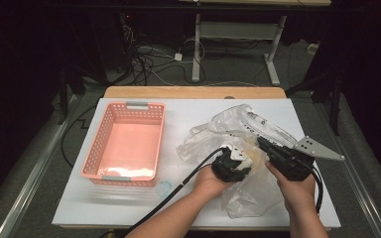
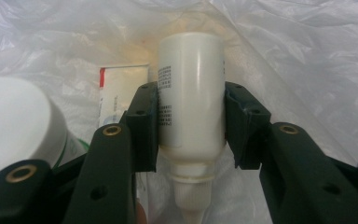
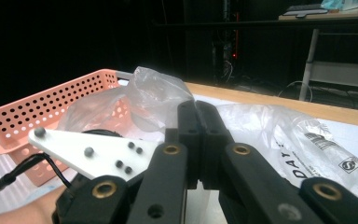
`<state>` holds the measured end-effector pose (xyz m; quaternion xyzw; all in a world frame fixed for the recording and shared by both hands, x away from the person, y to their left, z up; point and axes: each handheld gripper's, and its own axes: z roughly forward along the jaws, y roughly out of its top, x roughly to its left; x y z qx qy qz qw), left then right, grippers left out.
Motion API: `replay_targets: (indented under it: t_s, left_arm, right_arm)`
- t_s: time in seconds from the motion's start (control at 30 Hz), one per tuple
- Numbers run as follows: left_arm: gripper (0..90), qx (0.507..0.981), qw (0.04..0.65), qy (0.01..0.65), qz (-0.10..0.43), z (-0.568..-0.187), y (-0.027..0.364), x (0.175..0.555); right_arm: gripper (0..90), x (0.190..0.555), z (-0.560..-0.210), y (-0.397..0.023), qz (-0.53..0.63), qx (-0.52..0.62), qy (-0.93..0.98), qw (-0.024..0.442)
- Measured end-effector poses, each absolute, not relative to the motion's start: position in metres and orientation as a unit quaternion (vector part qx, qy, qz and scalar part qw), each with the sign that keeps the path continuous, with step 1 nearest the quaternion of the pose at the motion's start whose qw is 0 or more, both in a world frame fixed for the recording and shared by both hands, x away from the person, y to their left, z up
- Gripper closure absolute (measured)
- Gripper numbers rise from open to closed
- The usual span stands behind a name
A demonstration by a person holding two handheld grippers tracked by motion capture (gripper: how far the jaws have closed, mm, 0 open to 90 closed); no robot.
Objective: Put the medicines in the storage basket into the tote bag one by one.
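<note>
Inside the clear plastic bag, a white bottle is clamped by its sides in the left hand-held gripper, while the bag's edge is pinched by the fully closed right hand-held gripper (presumably keeping the mouth open), near the pink basket on the surface

Bottle tip beyond frame edge

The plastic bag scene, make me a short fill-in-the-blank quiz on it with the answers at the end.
1. The left gripper is inside the clear plastic bag, its jaws on either side of a white ____.
2. The right gripper has its jaws ____.
3. The basket on the left of the table is ____ in colour.
4. Beside the bottle lies a small box with a ____ stripe.

Missing words: bottle; shut; pink; red
</note>
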<state>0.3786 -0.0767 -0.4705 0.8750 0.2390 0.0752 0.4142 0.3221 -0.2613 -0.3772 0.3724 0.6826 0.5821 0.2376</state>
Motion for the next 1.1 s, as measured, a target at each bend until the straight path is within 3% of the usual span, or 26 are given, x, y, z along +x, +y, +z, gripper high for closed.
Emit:
replay_targets:
  t_s: [0.23, 0.33, 0.5, 1.1]
  left_arm:
    - [57.2, 0.877, 0.410, 0.237, 0.083, -0.471, -0.082, 0.378]
    - [48.9, 0.875, 0.414, 0.239, 0.079, -0.469, -0.082, 0.377]
    - [45.3, 0.873, 0.419, 0.238, 0.074, -0.464, -0.076, 0.373]
    - [42.0, 0.858, 0.436, 0.255, 0.093, -0.457, 0.014, 0.335]
  right_arm:
    - [90.0, 0.322, -0.377, -0.262, 0.582, 0.374, 0.682, 0.237]
    - [90.0, 0.322, -0.377, -0.262, 0.582, 0.373, 0.682, 0.237]
    - [90.0, 0.321, -0.376, -0.262, 0.583, 0.373, 0.682, 0.237]
    - [90.0, 0.321, -0.377, -0.260, 0.579, 0.374, 0.684, 0.239]
